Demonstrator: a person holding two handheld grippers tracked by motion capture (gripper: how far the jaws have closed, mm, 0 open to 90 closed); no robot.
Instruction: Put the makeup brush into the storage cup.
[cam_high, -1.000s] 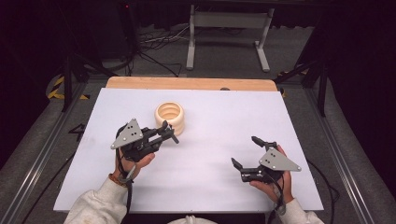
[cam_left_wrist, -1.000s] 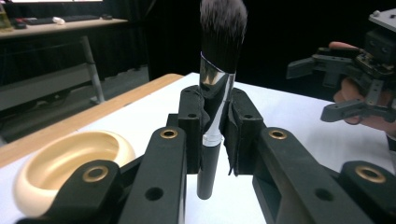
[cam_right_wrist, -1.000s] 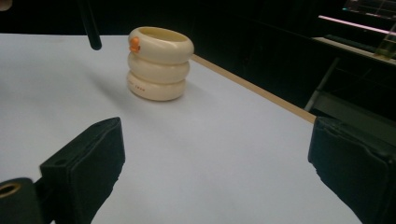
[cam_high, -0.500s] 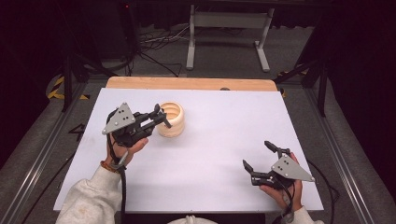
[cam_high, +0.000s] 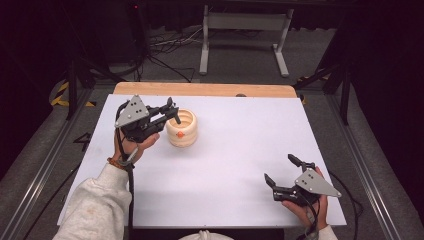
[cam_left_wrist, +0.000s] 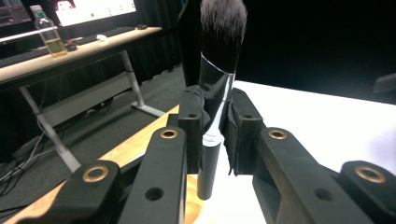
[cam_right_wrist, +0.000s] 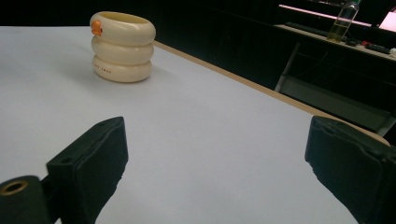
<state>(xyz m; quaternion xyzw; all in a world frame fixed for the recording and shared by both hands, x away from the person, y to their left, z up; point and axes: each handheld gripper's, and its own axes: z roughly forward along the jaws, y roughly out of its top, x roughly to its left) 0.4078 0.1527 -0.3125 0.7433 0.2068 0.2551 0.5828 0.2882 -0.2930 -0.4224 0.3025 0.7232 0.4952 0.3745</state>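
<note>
White table (cam_high: 225, 165); cream cup (cam_high: 181, 128) beside left tongs (cam_high: 172, 111) clamping brush (cam_left_wrist: 215, 88).

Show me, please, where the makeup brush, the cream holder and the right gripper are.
makeup brush (cam_left_wrist: 223, 28): left gripper view, on its dark bristles.
cream holder (cam_right_wrist: 122, 49): right gripper view, on its middle ring.
right gripper (cam_high: 284, 172): high view, midway between its open fingertips.
</note>
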